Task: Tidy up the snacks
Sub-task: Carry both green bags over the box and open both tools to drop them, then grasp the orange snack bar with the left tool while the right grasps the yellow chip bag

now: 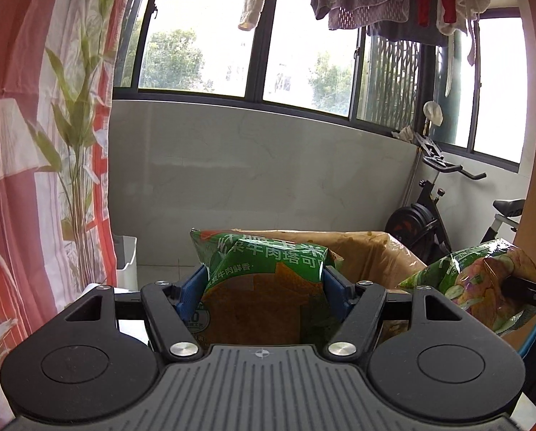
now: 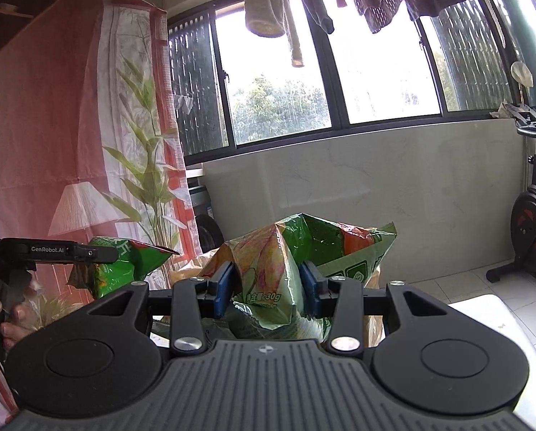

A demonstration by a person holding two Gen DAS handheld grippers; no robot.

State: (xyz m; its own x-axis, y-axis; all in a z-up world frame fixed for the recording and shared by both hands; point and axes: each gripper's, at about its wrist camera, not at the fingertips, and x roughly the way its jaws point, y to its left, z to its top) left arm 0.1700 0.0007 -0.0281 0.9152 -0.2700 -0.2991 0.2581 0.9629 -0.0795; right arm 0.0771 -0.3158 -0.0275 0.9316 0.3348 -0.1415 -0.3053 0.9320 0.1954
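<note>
your left claw [image 1: 266,289] grips a green snack bag [image 1: 264,287] printed with orange chips, both blue pads [image 1: 190,289] pressed into its sides; the bag's top pokes out ahead of the fingertips while its body runs back toward the camera. to the left of that claw hangs a red and white curtain [image 1: 23,143] printed with green leaves. just beyond the claw sits an open brown cardboard box [image 1: 372,255], its rim showing behind the bag. off to the right of the claw a second green bag [image 1: 472,280] hangs in the air, pinched by your right claw [image 2: 268,285]. in the right wrist view that claw is clamped on this crumpled green bag [image 2: 286,262], blue pads [image 2: 223,287] squeezing its narrow middle, the torn top flaring up past the fingertips. to its left you can see your left claw [image 2: 104,253] reaching across with its bag [image 2: 124,265], your fingers [image 2: 13,330] wrapped on the handle. far right of the claw stands an exercise bike [image 2: 534,215] under the window [image 2: 278,107]
</note>
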